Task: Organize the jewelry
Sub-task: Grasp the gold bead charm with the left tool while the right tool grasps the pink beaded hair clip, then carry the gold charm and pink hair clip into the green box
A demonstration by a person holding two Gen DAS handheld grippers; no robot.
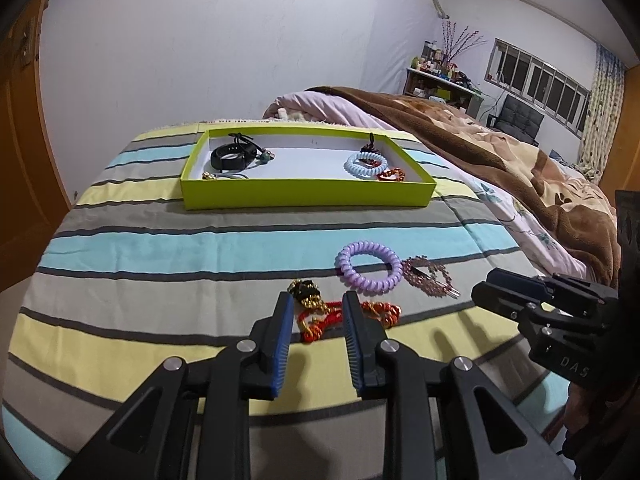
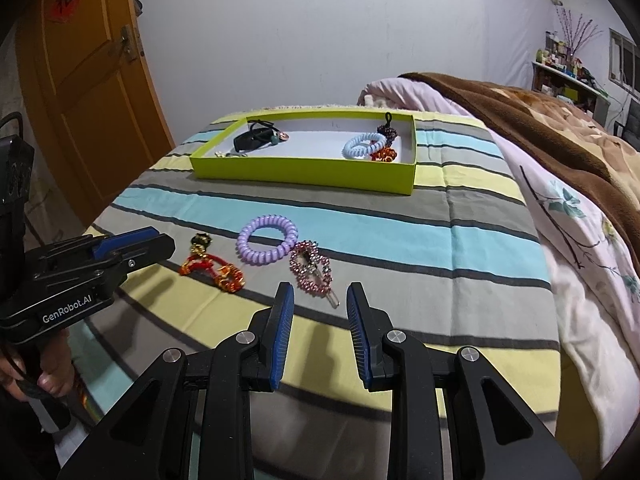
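From the left wrist view, the left tongs (image 1: 318, 312) stand released, the blue pads apart, with nothing pressed between them. Straight ahead of the tips, and partly seen through the gap, lies the red-and-gold knotted cord bracelet (image 1: 344, 314) on the striped bedspread (image 1: 160, 248). Its long axis runs across the view, left to right, so it lies crosswise to the line of the tongs; the dark-and-gold charm end sits toward the left pad, and the twisted red-orange end trails off to the right. Just beyond it rest the purple coil hair tie (image 1: 370, 266) and, touching its right side, the pink beaded hair clip (image 1: 430, 278). Farther up the bed, the green tray (image 1: 308, 196) already holds several pieces. The right tongs (image 1: 508, 294) enter at the right edge, near the clip.

From the right wrist view, the right tongs (image 2: 320, 304) are likewise released and empty. The pink beaded hair clip (image 2: 313, 270) lies directly ahead of the gap, its long axis pointing nearly along the tongs, with its metal tip toward the camera and slightly right. The cord bracelet (image 2: 212, 268) lies off to the left, closest to the left tongs (image 2: 160, 246). Judging by this, each hand is lined up on its own piece.
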